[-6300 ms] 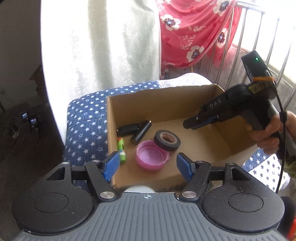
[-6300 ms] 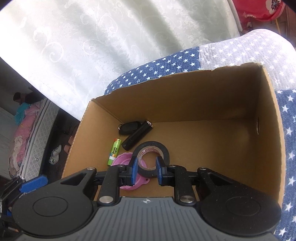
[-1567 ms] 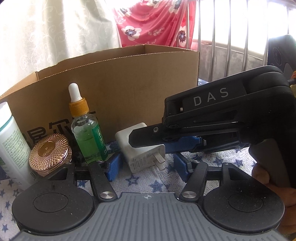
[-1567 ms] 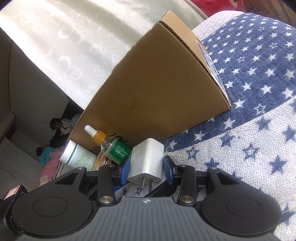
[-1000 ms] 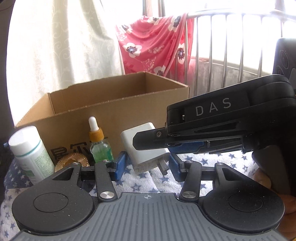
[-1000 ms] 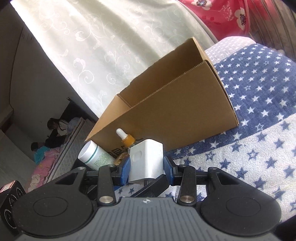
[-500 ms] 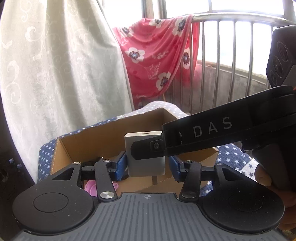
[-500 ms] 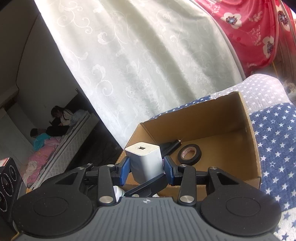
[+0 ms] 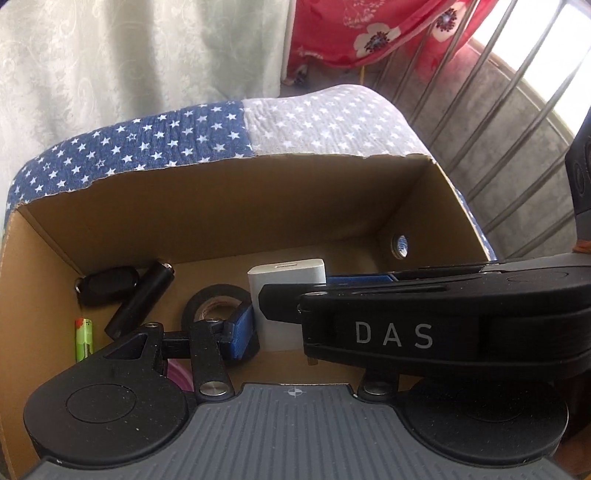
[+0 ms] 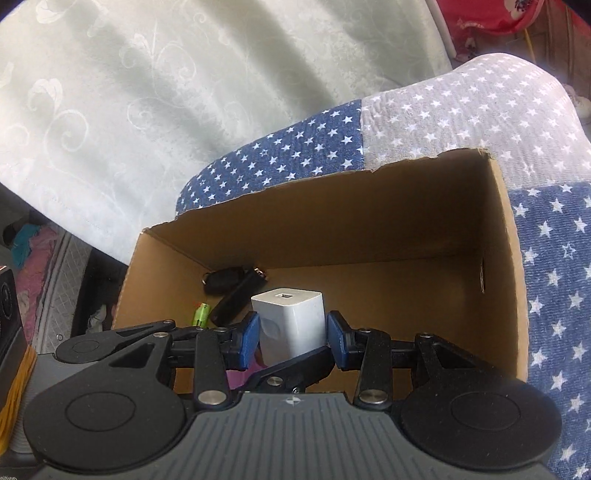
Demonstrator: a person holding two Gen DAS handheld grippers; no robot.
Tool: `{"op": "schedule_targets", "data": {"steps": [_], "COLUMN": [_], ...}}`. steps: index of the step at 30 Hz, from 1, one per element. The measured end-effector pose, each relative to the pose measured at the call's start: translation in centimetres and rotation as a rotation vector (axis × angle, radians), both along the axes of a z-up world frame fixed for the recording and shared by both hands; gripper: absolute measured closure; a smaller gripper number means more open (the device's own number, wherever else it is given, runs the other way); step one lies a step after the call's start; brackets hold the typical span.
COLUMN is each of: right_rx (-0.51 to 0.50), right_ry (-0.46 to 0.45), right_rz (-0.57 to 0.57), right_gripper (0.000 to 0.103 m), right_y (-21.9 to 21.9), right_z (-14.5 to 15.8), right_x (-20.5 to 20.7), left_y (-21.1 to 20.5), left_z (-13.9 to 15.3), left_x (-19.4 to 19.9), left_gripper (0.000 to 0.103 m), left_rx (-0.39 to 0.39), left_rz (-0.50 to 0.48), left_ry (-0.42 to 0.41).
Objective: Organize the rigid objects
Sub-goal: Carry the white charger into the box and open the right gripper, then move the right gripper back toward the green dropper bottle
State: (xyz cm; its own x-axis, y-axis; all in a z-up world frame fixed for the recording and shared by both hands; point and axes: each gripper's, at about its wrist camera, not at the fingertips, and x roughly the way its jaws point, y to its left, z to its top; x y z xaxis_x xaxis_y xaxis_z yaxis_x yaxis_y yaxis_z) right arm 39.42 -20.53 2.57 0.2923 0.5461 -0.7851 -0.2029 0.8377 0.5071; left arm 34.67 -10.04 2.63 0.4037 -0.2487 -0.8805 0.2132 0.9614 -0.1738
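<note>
My right gripper (image 10: 291, 334) is shut on a white charger cube (image 10: 290, 321) and holds it above the open cardboard box (image 10: 369, 218). In the left wrist view the same charger (image 9: 284, 295) hangs over the box floor, with the right gripper's black body crossing in front. My left gripper (image 9: 295, 332) is around the charger too; only its left blue pad (image 9: 242, 334) shows, close to the cube's side. In the box lie a black tape roll (image 9: 214, 299), a black key fob (image 9: 107, 284), a black cylinder (image 9: 140, 299), a green battery (image 9: 84, 338) and a pink lid (image 9: 177, 373).
The box (image 9: 221, 184) stands on a blue and grey star-print cloth (image 9: 258, 125). A white curtain (image 9: 129, 55) hangs behind it, with a red floral cloth (image 9: 369, 33) and metal railing (image 9: 498, 129) to the right.
Both grippers have risen and tilted down over the box with the charger. The bottles and gold jar in front of the box have dropped out of view.
</note>
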Motion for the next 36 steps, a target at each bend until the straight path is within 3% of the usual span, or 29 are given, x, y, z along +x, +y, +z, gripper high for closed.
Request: {"op": "schedule_targets", "data": {"steps": [4, 9, 13, 16, 19, 27, 30, 32, 36], "right_rx": [-0.055, -0.043, 0.014, 0.113, 0.206, 0.332, 0.378, 0.393, 0.380], "right_ry": [-0.028, -0.053, -0.090, -0.112, -0.157, -0.376, -0.428, -0.445, -0.434], "right_rz": [-0.017, -0.026, -0.047, -0.071, -0.095, -0.118, -0.112, -0.122, -0.160], "right_gripper": [0.060, 0.060, 0.060, 0.060, 0.060, 0.060, 0.059, 0.049, 0.047], "right_y": [0.2, -0.1, -1.2, -2.8, -4.9, -9.1, -10.0, -10.2, -10.1], "right_z": [-0.5, 0.0, 1.3, 2.8, 4.6, 8.6, 8.3, 7.4, 4.7], "right_x": [1.4, 1.4, 0.4, -1.1, -3.7, -14.3, -18.2, -20.2, -22.8], "left_y": [-0.1, -0.1, 0.4, 1.1, 2.3, 6.6, 8.1, 8.6, 9.5], "left_z": [-1.1, -1.2, -0.1, 1.2, 2.8, 6.3, 6.5, 5.7, 3.2], "left_x": [1.3, 1.4, 0.2, -1.2, -3.1, -10.2, -14.3, -16.9, -20.9], "left_gripper": [0.054, 0.052, 0.050, 0.049, 0.048, 0.043, 0.038, 0.035, 0.035], "left_rx": [-0.006, -0.004, -0.014, -0.031, -0.044, -0.090, -0.090, -0.067, -0.086], "left_rz": [0.038, 0.056, 0.059, 0.065, 0.061, -0.019, -0.055, -0.079, -0.100], "left_ry": [0.048, 0.048, 0.009, -0.017, -0.060, -0.196, -0.284, -0.345, -0.385]}}
